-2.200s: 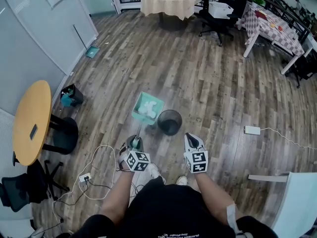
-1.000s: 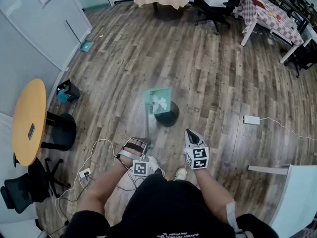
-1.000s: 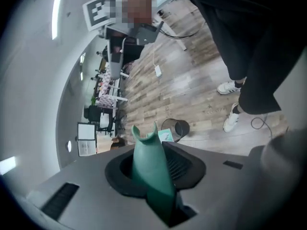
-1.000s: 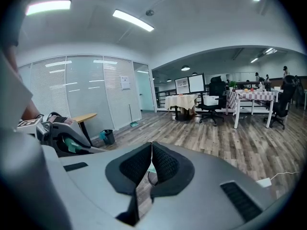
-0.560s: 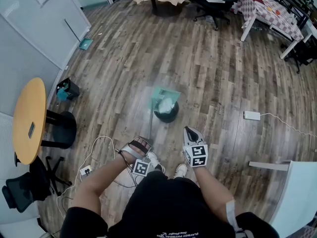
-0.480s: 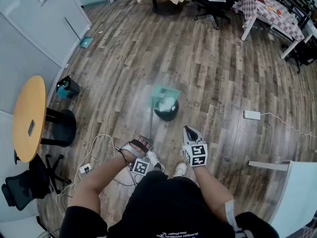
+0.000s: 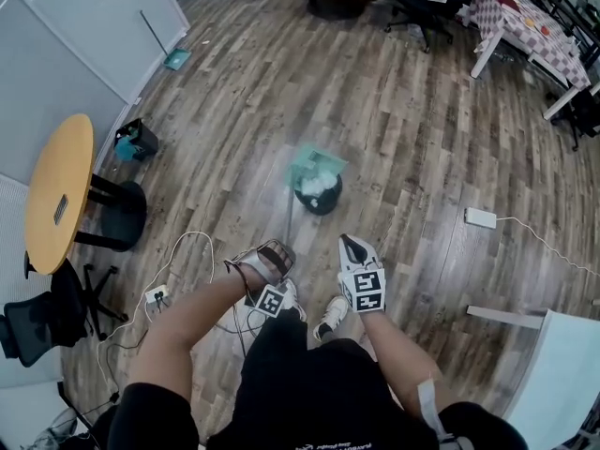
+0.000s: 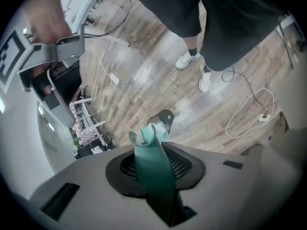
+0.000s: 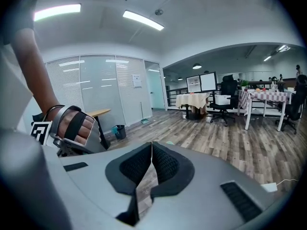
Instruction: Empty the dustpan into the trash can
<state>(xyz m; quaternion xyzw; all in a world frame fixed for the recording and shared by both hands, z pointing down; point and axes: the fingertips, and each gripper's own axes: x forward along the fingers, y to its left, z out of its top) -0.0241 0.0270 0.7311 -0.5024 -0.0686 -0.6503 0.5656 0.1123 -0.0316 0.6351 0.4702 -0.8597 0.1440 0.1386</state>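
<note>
A teal long-handled dustpan (image 7: 315, 162) hangs tipped over a round black trash can (image 7: 320, 198) on the wood floor. White crumpled paper (image 7: 322, 185) lies at the can's mouth, under the pan's lip. My left gripper (image 7: 277, 251) is shut on the dustpan's thin handle (image 7: 288, 225). In the left gripper view the teal handle (image 8: 154, 169) runs up between the pads of the left gripper (image 8: 154, 164) toward the can (image 8: 164, 118). My right gripper (image 7: 349, 243) hovers beside it, to the right of the handle. In the right gripper view the right gripper (image 9: 151, 150) has its jaws together with nothing in them.
A round wooden table (image 7: 58, 204) and a black stool (image 7: 117, 216) stand at the left. A small bin (image 7: 137, 141) sits by the glass wall. A cable and power strip (image 7: 157, 297) lie near my feet. A white adapter (image 7: 479, 217) and a white chair (image 7: 561, 364) are at the right.
The dustpan has rolled and tipped further over the can, and the white paper has slid from the pan to the can's mouth. My left hand has turned with the handle; the right gripper shifted slightly.
</note>
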